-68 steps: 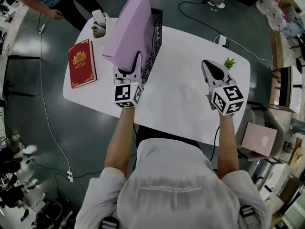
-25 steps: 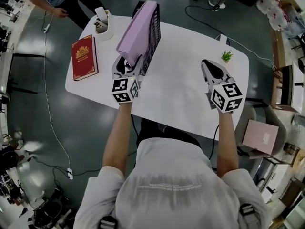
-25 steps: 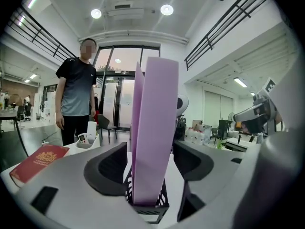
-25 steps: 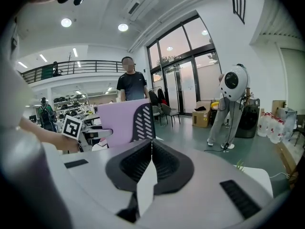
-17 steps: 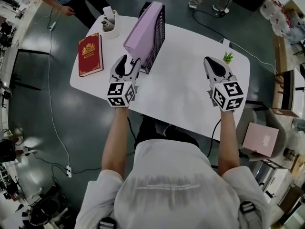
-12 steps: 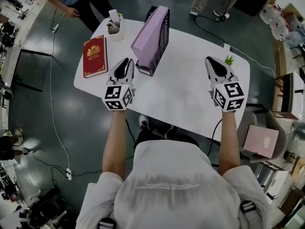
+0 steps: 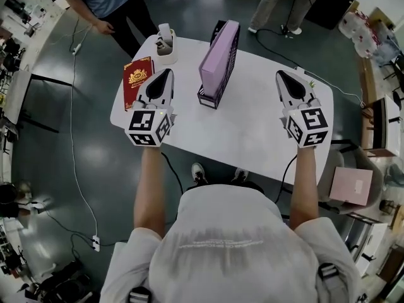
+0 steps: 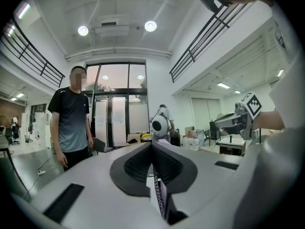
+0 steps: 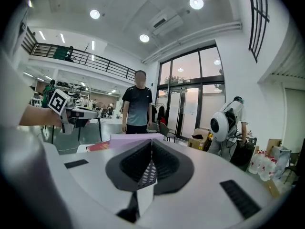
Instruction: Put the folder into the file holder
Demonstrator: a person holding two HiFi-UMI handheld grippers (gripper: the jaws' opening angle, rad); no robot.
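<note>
since the lilac folder (image 7: 219, 57) stands upright in the black mesh file holder (image 7: 209, 98) by the far edge of the surface (image 7: 246, 137), the task looks done.
left tongs (image 7: 166, 74) have just been closing and are clenched on nothing; right tongs (image 7: 282, 75) are clenched and empty too, both clear of it. the folder seems light, stiff and smooth-skinned, best pinched by its exposed top edge.

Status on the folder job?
Left hand-held gripper just closed, empty; right hand-held gripper shut, empty. Folder standing in file holder. Nothing in the way.
</note>
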